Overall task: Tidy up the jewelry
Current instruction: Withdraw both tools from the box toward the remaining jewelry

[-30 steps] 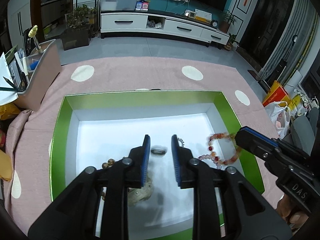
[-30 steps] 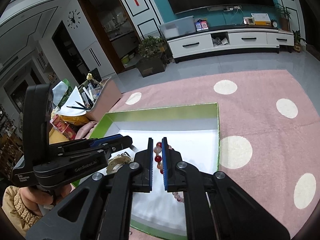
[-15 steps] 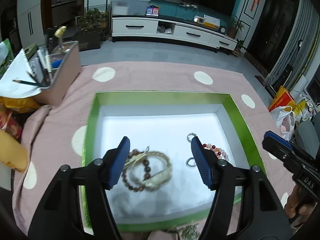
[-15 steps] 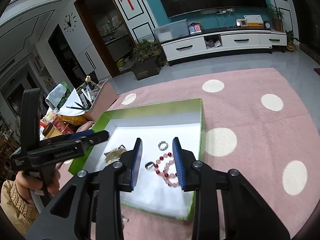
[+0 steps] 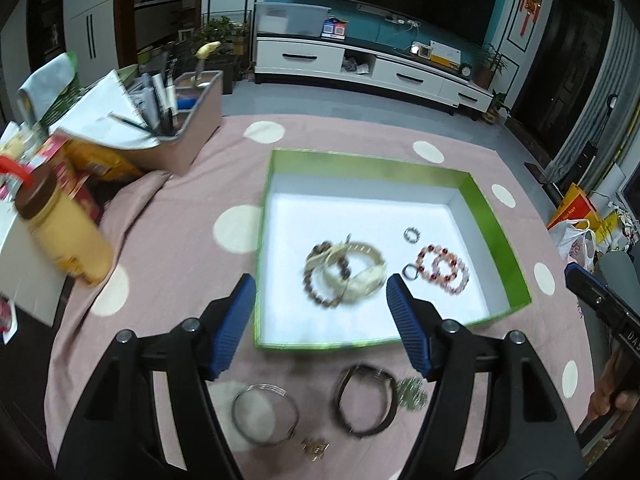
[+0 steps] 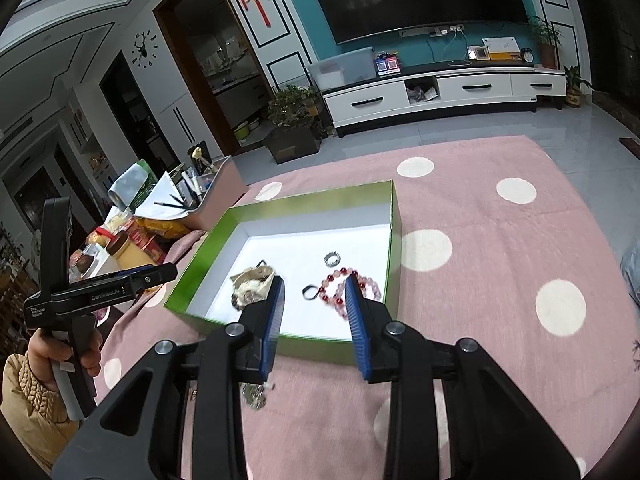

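A green box [image 5: 498, 236] with a white floor sits on the pink cloth; it also shows in the right wrist view [image 6: 394, 240]. Inside lie a pile of brown and cream bracelets [image 5: 346, 270], a red bead bracelet [image 5: 442, 266] [image 6: 340, 290], a small ring [image 5: 412, 235] and a dark ring [image 5: 410, 272]. In front of the box lie a silver bangle [image 5: 264, 414], a dark bracelet [image 5: 366, 398] and small trinkets [image 5: 412, 394]. My left gripper [image 5: 320, 320] is open and empty above the box's near edge. My right gripper [image 6: 314, 312] is open and empty over the box's near wall.
A pink organizer [image 5: 184, 128] with pens and papers stands at the back left. A yellow jar [image 5: 60, 232] with a brown lid and snack packets lie at the left. The dotted pink cloth [image 6: 500, 280] spreads to the right. A small metal piece [image 6: 256, 398] lies under the right gripper.
Both grippers have opened wide and pulled back and up from the box. The red bead bracelet and a ring now lie released on the box floor.
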The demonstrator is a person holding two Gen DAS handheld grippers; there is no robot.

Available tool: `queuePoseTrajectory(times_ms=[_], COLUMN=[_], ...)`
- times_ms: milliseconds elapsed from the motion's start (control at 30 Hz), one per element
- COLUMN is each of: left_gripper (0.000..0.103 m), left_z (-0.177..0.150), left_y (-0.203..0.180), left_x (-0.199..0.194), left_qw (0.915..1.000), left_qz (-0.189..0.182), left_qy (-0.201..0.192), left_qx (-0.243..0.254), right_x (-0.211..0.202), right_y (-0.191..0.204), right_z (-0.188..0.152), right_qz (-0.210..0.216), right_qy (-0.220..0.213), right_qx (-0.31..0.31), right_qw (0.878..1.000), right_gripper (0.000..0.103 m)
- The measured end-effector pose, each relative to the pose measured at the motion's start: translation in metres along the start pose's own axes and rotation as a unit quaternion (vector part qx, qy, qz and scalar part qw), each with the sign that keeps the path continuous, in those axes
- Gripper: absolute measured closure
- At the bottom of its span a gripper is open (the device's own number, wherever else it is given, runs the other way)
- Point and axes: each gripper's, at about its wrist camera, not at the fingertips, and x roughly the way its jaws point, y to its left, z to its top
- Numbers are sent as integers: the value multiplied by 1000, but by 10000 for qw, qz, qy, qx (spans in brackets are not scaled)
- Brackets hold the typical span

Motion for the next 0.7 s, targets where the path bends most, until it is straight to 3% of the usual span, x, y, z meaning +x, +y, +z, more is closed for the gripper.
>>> queuePoseTrajectory(times_ms=[600,700], left_gripper=[34,34], left_z=[-80,-94], left_y=[60,65], left_x=[-29,-32], left_qw=[9973,9963], left_qz=[341,453], left_qy=[269,284], left_qx=[-594,-680], right_x=[-8,-8], right_y=[27,32], right_z=[-52,-63], right_qz=[31,44], right_qy=[400,482], right_qx=[-140,-163], right_qw=[9991,9987], right_gripper=[71,66])
